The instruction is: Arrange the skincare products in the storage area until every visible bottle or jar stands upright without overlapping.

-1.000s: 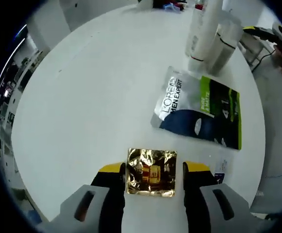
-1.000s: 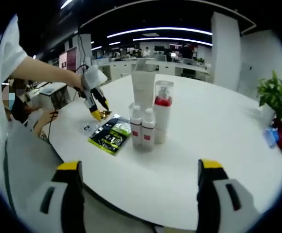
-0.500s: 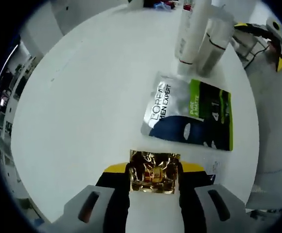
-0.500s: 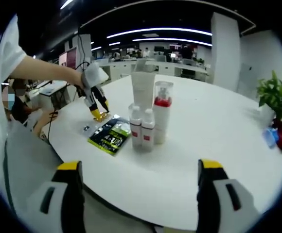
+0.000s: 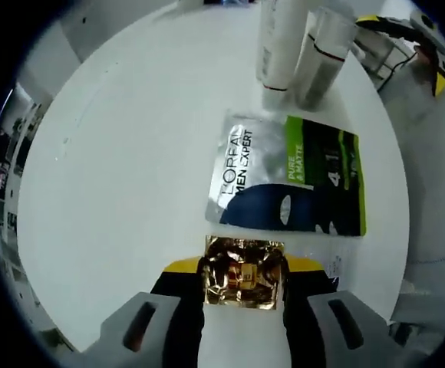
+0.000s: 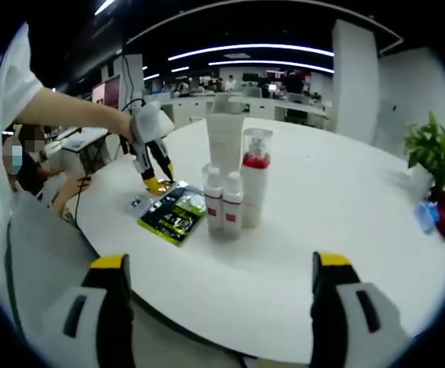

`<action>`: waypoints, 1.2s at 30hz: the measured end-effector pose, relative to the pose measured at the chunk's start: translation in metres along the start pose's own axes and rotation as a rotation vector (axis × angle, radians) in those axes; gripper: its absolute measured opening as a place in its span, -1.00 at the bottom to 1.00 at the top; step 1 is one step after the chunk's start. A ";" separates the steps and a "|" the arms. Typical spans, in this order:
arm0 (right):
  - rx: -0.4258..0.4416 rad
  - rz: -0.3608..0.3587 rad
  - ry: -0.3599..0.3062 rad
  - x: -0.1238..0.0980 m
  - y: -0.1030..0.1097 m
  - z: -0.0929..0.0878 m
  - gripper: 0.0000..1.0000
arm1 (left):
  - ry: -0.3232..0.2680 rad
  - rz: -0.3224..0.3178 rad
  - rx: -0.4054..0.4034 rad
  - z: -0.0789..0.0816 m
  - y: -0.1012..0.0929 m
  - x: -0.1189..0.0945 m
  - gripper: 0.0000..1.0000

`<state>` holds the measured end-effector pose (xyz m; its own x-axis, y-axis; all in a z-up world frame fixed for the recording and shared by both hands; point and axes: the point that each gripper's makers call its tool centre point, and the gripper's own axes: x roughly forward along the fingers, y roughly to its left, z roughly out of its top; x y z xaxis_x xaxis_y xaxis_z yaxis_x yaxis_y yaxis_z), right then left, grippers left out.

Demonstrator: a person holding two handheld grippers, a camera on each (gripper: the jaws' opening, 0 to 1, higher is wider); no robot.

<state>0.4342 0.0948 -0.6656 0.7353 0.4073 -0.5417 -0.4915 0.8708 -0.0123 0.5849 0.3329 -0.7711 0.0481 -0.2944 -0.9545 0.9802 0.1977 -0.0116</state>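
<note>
In the left gripper view my left gripper [image 5: 242,270] is shut on a gold foil sachet [image 5: 242,273], just above the white round table [image 5: 130,153]. Beyond it lies a flat L'Oreal Men Expert sachet [image 5: 288,178], silver, dark blue and green. Past that stand upright white bottles [image 5: 280,42] and a clear jar [image 5: 322,57]. In the right gripper view my right gripper [image 6: 219,284] is open and empty, well back from the table edge. That view shows the left gripper [image 6: 155,178] over the table's left part, the green sachet [image 6: 173,214], two small white bottles [image 6: 224,203], a tall white tube [image 6: 225,142] and a red-capped bottle [image 6: 256,175].
A small sticker [image 5: 330,264] lies by the table edge to the right of the gold sachet. A potted plant [image 6: 430,157] and a blue object [image 6: 430,217] sit at the table's far right. A person's arm [image 6: 77,115] reaches in from the left. Office desks fill the background.
My left gripper's jaws have shut on the gold sachet, which lay between them a second ago. The left view has shifted a little towards the bottles. The right gripper stays still.
</note>
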 end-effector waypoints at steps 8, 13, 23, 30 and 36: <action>-0.003 0.003 0.002 0.000 0.001 0.000 0.98 | -0.008 0.005 -0.004 0.000 -0.001 0.001 -0.27; -0.003 0.002 0.000 0.000 0.000 0.000 0.98 | -0.019 0.011 -0.009 0.000 -0.003 -0.001 -0.13; -0.010 0.012 -0.013 -0.001 0.002 0.001 0.98 | -0.075 0.068 -0.061 0.002 -0.007 -0.022 -0.08; 0.055 0.017 -0.065 -0.006 -0.002 0.008 0.97 | -0.157 0.136 -0.149 0.000 -0.015 -0.043 0.01; 0.055 0.021 -0.086 -0.008 0.000 0.011 0.99 | -0.254 0.200 -0.250 -0.003 -0.028 -0.064 0.13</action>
<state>0.4341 0.0945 -0.6521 0.7639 0.4454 -0.4670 -0.4823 0.8748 0.0455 0.5534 0.3490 -0.7108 0.3094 -0.4425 -0.8417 0.8712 0.4866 0.0644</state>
